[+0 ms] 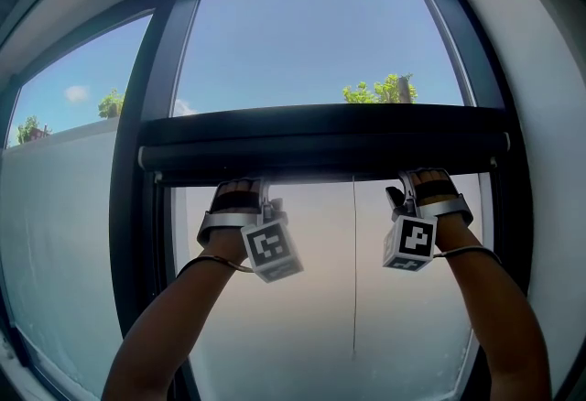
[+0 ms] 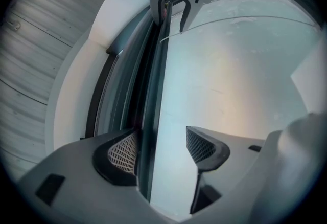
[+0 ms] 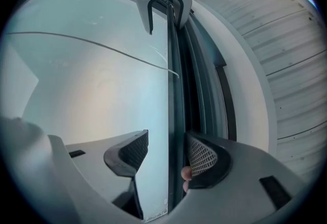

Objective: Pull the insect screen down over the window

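Overhead now: dark pull bar (image 1: 320, 157) of the insect screen runs level across the window frame (image 1: 151, 115), roughly mid-height. Clear sky shows above it and the frosted pane (image 1: 302, 317) below. Cannot tell whether mesh already covers the upper pane.

Both arms are raised to the bar's lower edge.
- Left gripper (image 2: 161, 149) sits in from the bar's left end, jaws standing wide. The bar's lip passes between them. One pad (image 2: 122, 154) lies close against the lip; the other is well clear of it, so there is no pinch.
- Right gripper (image 3: 168, 152) sits near the bar's right end and mirrors the left: jaws apart, lip between them. The outer pad (image 3: 203, 156) is close to or just touching the lip, the inner pad off it.
- Thin cord (image 1: 354, 262) hangs from the bar between the two grippers, nearer the right one.

Judgement: this is the gripping step, and the pull itself is not being made with these open jaws.

To do it well:
- Seat each lip deep between the pads, not just at the tips.
- Close both sides before loading either one.
- Draw straight down along the frame's side rails with both hands matched, so the bar stays level and does not bind at one end.
- Keep the right gripper clear of the cord.
- Main risk looks like a shallow bite slipping off the smooth lip.
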`<state>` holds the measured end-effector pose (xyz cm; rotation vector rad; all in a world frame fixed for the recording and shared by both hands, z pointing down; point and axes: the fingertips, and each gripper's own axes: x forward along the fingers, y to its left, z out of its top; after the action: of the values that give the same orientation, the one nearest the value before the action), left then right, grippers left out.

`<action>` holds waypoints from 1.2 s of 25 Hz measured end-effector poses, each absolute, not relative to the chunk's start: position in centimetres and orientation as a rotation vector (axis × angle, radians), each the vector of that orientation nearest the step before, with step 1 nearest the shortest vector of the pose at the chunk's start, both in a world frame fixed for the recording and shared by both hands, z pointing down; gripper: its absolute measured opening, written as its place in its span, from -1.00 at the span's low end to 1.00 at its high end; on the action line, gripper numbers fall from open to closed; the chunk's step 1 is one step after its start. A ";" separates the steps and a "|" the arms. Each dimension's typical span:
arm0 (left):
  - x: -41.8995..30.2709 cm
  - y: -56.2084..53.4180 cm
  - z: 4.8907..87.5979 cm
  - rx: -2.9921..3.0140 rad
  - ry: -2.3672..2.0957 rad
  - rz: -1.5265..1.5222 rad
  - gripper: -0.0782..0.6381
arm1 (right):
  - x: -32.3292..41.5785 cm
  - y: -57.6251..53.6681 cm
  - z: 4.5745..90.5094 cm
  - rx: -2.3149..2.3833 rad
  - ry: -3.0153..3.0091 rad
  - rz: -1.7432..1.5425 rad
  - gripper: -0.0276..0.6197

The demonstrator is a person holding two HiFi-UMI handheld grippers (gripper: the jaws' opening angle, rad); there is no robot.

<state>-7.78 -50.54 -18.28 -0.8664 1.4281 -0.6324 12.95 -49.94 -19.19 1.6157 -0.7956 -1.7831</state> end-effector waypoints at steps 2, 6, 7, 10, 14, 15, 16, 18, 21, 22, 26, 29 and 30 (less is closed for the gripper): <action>-7.8 -50.6 -18.3 -0.862 1.424 -0.633 -0.03 | 13.1 -50.1 -19.1 1.618 -0.799 -1.760 -0.27; -8.1 -50.6 -18.1 -0.889 1.412 -0.668 -0.03 | 12.2 -49.7 -18.9 1.567 -0.831 -1.752 -0.27; -8.1 -50.5 -18.1 -0.893 1.409 -0.673 -0.03 | 12.2 -49.6 -18.9 1.553 -0.839 -1.739 -0.27; -7.9 -50.4 -18.1 -0.896 1.397 -0.696 -0.03 | 12.7 -49.8 -18.7 1.521 -0.845 -1.685 -0.27; -7.9 -50.4 -17.7 -0.918 1.380 -0.743 -0.03 | 12.6 -49.9 -18.3 1.514 -0.881 -1.646 -0.27; -7.9 -50.4 -17.6 -0.925 1.380 -0.750 -0.03 | 12.6 -49.9 -18.2 1.514 -0.881 -1.638 -0.27; -8.0 -50.4 -17.5 -0.930 1.380 -0.755 -0.03 | 12.6 -49.8 -18.2 1.514 -0.877 -1.630 -0.27; -8.0 -50.4 -17.4 -0.934 1.383 -0.764 -0.03 | 12.6 -49.8 -18.2 1.512 -0.874 -1.618 -0.27; -8.0 -50.2 -17.1 -0.948 1.387 -0.773 -0.03 | 12.5 -49.7 -17.9 1.509 -0.884 -1.611 -0.27; -7.9 -50.1 -17.0 -0.962 1.386 -0.770 -0.03 | 12.6 -49.7 -17.7 1.511 -0.885 -1.609 -0.27; -7.4 -49.7 -16.0 -1.071 1.374 -0.708 -0.03 | 12.6 -49.6 -16.5 1.516 -0.917 -1.609 -0.27; -7.6 -49.7 -15.1 -1.065 1.366 -0.703 -0.03 | 12.2 -49.3 -15.6 1.508 -0.939 -1.605 -0.27; -7.6 -49.7 -14.9 -1.058 1.362 -0.715 -0.03 | 12.4 -49.4 -15.4 1.502 -0.934 -1.591 -0.27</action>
<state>-7.57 -49.75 -14.87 -1.0583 1.3623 -0.7149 12.37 -49.39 -15.37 1.5022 -0.9336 -1.5914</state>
